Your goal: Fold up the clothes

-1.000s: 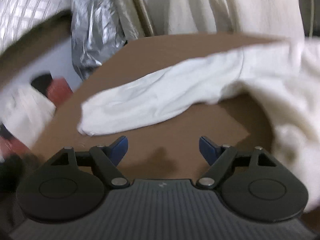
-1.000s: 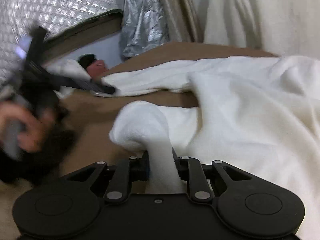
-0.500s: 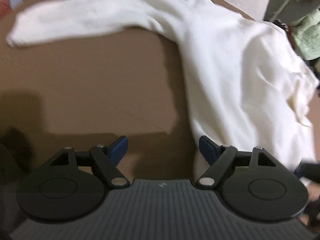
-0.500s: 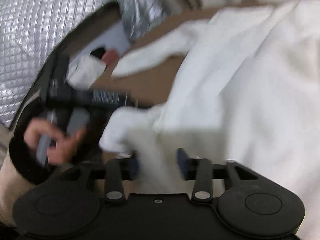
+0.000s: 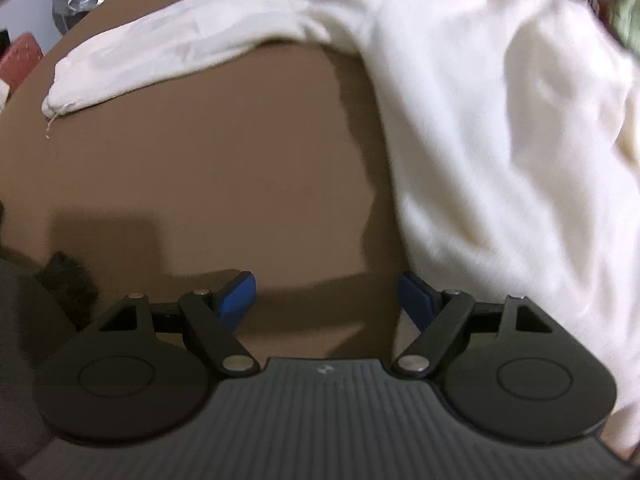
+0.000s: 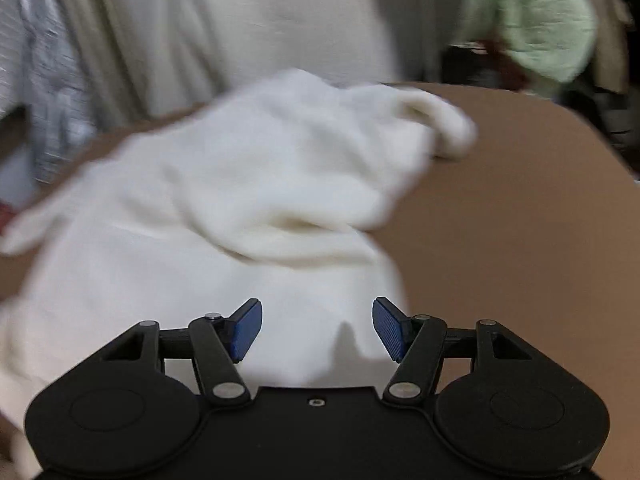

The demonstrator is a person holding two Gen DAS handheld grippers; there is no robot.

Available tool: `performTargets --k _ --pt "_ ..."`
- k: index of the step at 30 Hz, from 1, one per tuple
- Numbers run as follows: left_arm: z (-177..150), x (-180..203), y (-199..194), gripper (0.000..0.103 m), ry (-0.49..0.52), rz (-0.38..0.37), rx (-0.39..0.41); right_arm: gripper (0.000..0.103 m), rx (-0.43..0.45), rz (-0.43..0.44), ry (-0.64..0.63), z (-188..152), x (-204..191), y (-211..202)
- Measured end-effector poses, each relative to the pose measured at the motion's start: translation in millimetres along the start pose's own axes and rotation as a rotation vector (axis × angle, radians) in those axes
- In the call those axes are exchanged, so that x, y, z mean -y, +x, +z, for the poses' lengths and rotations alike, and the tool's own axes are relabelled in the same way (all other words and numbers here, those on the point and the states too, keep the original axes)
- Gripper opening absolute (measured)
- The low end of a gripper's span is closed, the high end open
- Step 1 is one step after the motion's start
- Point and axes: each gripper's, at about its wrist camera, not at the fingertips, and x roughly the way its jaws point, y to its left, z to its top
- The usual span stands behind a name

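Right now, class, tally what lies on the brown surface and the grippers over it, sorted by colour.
White garment: 1
Black grippers with blue pads, left gripper and right gripper, both open: 2
Total: 3

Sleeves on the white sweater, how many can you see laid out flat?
1: the sleeve stretches left across the brown table in the left wrist view. A second may be hidden in the bunched sweater.

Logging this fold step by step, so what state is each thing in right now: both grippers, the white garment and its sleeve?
Left gripper: open, empty, over bare brown surface.
Right gripper: open, empty, over the garment.
White garment: unfolded, rumpled, lying on the surface.
Sleeve: stretched out flat.
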Motion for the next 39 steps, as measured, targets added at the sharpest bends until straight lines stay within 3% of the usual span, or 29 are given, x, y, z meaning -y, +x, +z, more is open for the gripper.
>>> performTargets --k 3,7,11,13,20,23,28,32,39 --pt "-1 4 -8 0.078 -0.002 -0.001 0.023 0.067 0.008 -0.108 0.046 -19 40 2" --pt "-3 15 -16 0.078 0.028 0.024 0.053 0.068 0.041 -0.115 0.024 -36 25 5" --pt "-3 31 -25 0.078 0.077 0.087 0.078 0.051 0.073 -0.12 0.003 -51 10 8" --pt "-5 40 -31 0.078 0.101 0.126 0.095 0.022 0.082 -0.109 0.006 -52 8 7" --pt "-9 77 -55 0.078 0.184 0.198 0.154 0.014 0.145 -0.045 -0.008 -52 6 -29" --pt "-4 92 -61 0.078 0.193 0.155 0.173 0.014 0.153 0.028 0.02 -53 7 -51" --pt "3 117 -72 0.078 0.206 0.084 0.204 0.013 0.146 0.027 0.012 -64 6 -83" --pt "7 138 -79 0.078 0.216 0.022 0.225 0.013 0.102 0.094 0.036 -75 6 -88" --pt "5 197 -83 0.078 0.227 -0.169 0.208 0.013 0.076 0.191 0.071 -78 0 -93"
